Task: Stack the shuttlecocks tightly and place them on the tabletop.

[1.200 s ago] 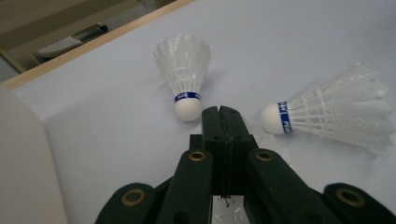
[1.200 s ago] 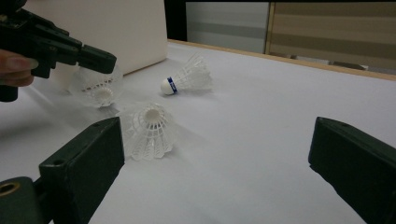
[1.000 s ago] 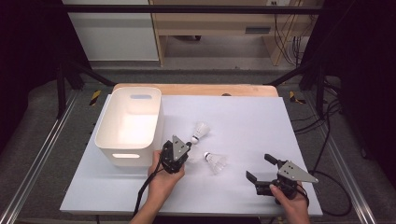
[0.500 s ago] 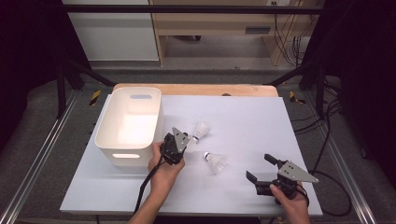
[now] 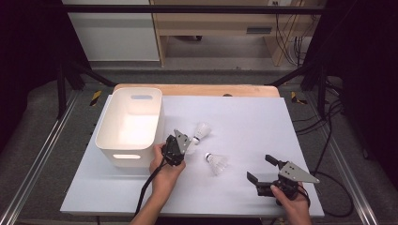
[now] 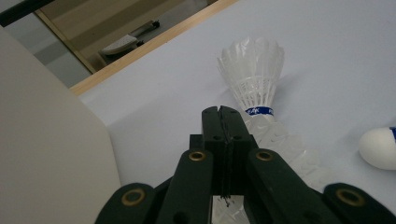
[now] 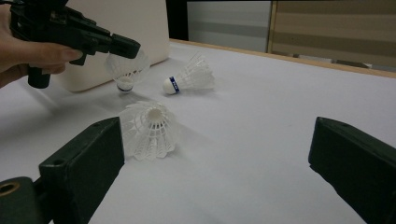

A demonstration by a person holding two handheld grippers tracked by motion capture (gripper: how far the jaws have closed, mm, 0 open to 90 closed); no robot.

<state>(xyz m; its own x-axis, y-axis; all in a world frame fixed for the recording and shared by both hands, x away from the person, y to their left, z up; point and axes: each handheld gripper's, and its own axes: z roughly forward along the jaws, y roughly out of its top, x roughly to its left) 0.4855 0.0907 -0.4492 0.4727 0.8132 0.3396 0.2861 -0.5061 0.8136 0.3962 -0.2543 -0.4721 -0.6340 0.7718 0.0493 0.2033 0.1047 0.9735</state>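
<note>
Pinching a feathery white shuttlecock [image 7: 127, 70], left tongs [image 5: 182, 146] grip; right tongs [image 5: 263, 169] gape.

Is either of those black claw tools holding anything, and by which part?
Yes. The left gripper pinches a shuttlecock by the edge of its feather skirt, cork hanging down. The right gripper is open, holding nothing.

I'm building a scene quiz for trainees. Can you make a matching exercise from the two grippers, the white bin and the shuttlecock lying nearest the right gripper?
Things:
1. left gripper
2. right gripper
3. white bin
4. loose shuttlecock

States or places:
A. jaws wide apart, nothing between them
B. lying on the table between the two grippers
C. shut on the held shuttlecock, gripping its feathers
D. at the table's left side

Pairs: 1-C, 2-A, 3-D, 4-B
</note>
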